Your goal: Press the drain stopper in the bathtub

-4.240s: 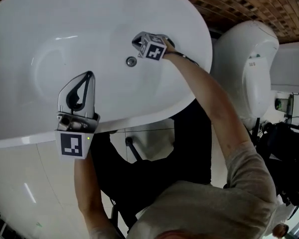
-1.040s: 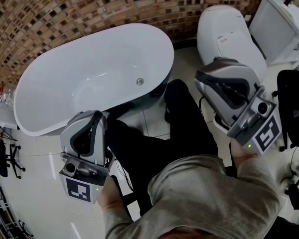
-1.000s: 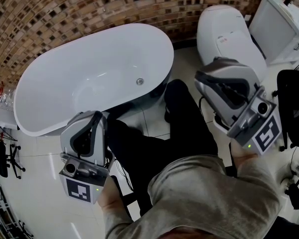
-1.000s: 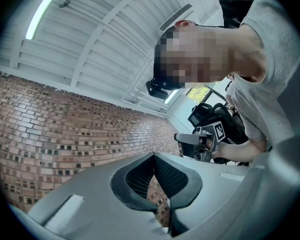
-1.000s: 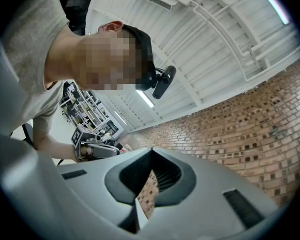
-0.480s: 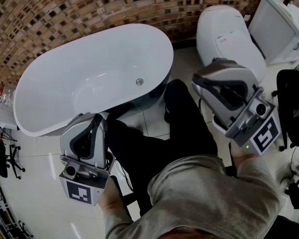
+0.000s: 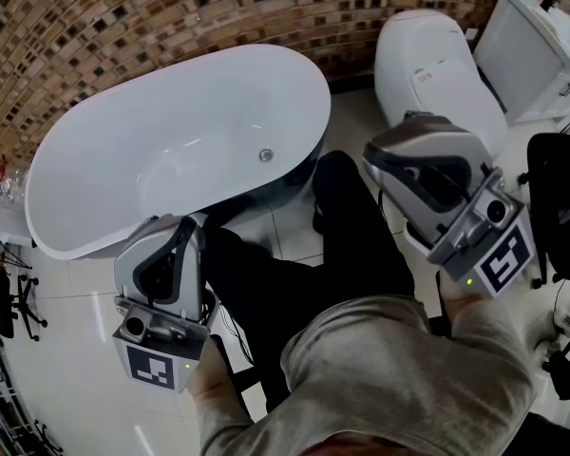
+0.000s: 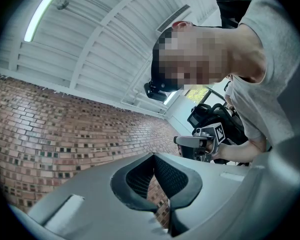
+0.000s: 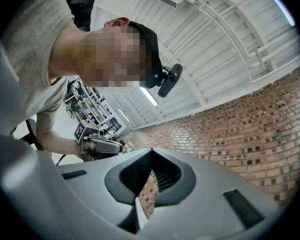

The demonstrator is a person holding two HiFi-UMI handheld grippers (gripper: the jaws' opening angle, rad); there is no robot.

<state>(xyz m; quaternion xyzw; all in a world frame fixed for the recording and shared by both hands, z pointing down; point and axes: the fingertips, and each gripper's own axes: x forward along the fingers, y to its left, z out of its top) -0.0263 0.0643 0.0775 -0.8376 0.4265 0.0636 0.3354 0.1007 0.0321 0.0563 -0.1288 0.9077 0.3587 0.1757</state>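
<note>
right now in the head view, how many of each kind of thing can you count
bathtub: 1
drain stopper: 1
toilet: 1
claws: 2, the left claw and the right claw
total: 5

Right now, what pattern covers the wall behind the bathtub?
Small brown bricks, some dark, on the wall; clearest in head view.

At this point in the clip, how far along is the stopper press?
Likely done: a few seconds ago the right gripper was down at the drain stopper; now it is held up beside the person, clear of the bathtub. Whether the stopper went down is too small to tell. In hand: nothing; the left gripper and the right both have jaws together, empty. Left: only confirming the press.
</note>
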